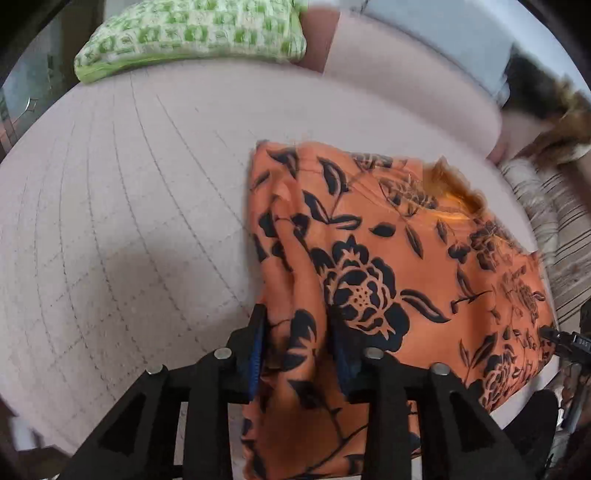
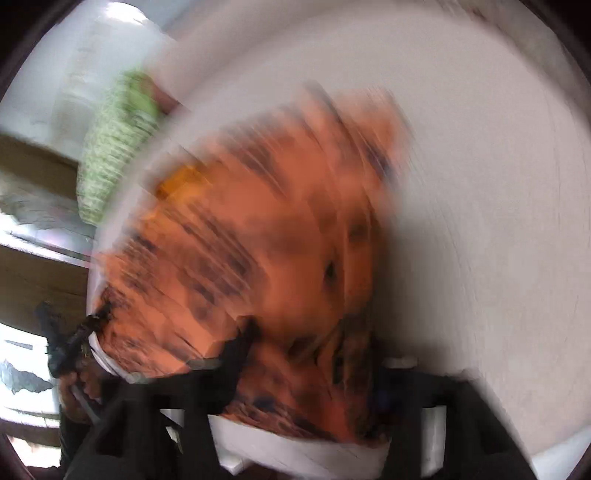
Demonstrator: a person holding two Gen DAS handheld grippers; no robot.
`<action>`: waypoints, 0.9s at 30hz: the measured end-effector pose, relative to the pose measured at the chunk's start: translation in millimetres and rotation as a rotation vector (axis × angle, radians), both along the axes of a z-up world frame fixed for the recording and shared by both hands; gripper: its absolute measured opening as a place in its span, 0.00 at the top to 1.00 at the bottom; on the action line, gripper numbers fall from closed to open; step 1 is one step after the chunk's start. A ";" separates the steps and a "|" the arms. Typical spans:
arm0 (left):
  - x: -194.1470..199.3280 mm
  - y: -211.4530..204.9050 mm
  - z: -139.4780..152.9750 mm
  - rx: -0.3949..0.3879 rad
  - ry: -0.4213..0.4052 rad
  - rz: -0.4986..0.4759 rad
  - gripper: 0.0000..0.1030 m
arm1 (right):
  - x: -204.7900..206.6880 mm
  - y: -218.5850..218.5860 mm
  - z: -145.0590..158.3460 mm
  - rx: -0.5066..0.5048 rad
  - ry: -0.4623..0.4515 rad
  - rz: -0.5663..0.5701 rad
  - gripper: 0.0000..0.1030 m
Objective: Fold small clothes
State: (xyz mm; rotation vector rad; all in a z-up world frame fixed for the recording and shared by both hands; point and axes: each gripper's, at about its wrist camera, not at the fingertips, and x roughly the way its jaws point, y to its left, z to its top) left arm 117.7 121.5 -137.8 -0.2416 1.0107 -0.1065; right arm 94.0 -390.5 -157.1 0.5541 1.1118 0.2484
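An orange garment with a black flower print (image 1: 369, 266) lies partly folded on a pale quilted bed (image 1: 129, 221). My left gripper (image 1: 299, 350) is shut on a bunched fold at its near left edge; blue pads (image 1: 255, 350) press the cloth from both sides. In the right wrist view the same orange garment (image 2: 258, 240) is heavily blurred by motion. My right gripper (image 2: 306, 354) has cloth between its black fingers (image 2: 240, 343) and seems shut on it.
A green and white patterned pillow (image 1: 192, 33) lies at the head of the bed and also shows in the right wrist view (image 2: 114, 140). Striped fabric (image 1: 554, 229) lies at the right edge. The bed's edge (image 2: 295, 454) is near.
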 end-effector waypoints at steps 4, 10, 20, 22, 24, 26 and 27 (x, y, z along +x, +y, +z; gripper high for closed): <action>4.3 4.5 43.9 0.039 -0.138 -0.008 0.49 | 2.3 -8.0 45.2 -0.069 -0.130 -0.064 0.34; 44.9 -7.3 42.2 0.081 -0.200 -0.136 0.45 | 53.3 10.8 67.3 -0.216 -0.222 0.030 0.34; 55.8 -8.6 23.5 0.060 -0.140 -0.157 0.45 | 94.3 20.9 32.9 -0.278 -0.153 0.067 0.34; 62.3 -11.4 17.5 0.055 -0.105 -0.160 0.45 | 97.2 25.4 30.5 -0.290 -0.139 0.072 0.34; 61.6 -11.3 18.4 0.055 -0.117 -0.145 0.54 | 96.7 23.7 30.9 -0.295 -0.137 0.059 0.34; 60.8 -11.2 20.8 0.061 -0.124 -0.137 0.69 | 92.9 20.1 34.4 -0.287 -0.145 0.048 0.34; 61.0 -11.2 22.0 0.068 -0.125 -0.136 0.79 | 91.7 19.1 35.7 -0.288 -0.148 0.040 0.34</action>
